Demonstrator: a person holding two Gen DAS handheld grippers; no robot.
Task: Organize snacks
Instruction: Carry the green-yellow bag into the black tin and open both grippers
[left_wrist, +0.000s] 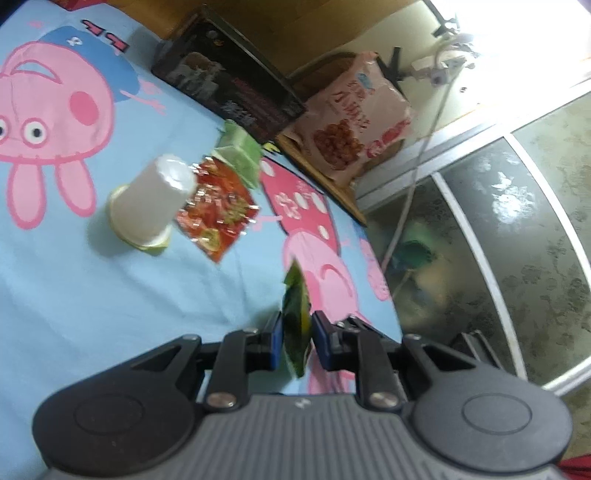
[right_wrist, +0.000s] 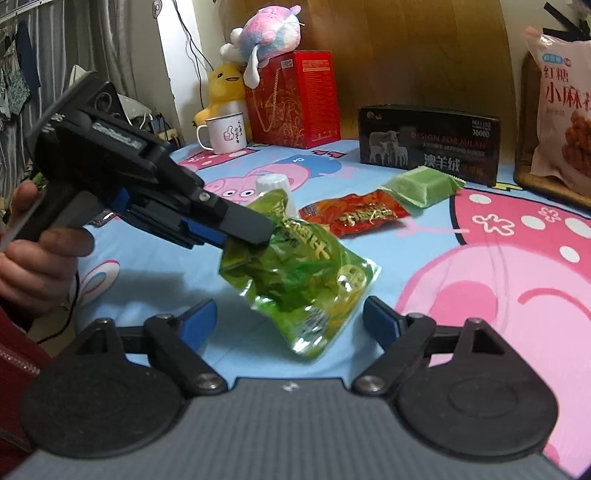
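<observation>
A crinkled green snack packet (right_wrist: 295, 273) hangs just above the blue cartoon sheet (right_wrist: 155, 258). My left gripper (right_wrist: 255, 230), held by a hand (right_wrist: 40, 266), is shut on the packet's upper left corner. In the left wrist view the packet (left_wrist: 295, 306) shows edge-on, pinched between the left gripper's (left_wrist: 297, 325) blue pads. My right gripper (right_wrist: 291, 317) is open, with its fingers wide on either side of the packet's lower end and not touching it. Farther back on the sheet lie a red packet (right_wrist: 354, 214) and a green wrapped block (right_wrist: 421, 186).
An upturned white cup (left_wrist: 151, 203) stands beside the red packet (left_wrist: 216, 210). A black box (right_wrist: 428, 144), a pink snack bag (right_wrist: 561, 122), a red gift box (right_wrist: 295, 99), a white mug (right_wrist: 223, 133) and plush toys (right_wrist: 225, 88) line the far edge. The bed's edge drops to a tiled floor (left_wrist: 480, 240).
</observation>
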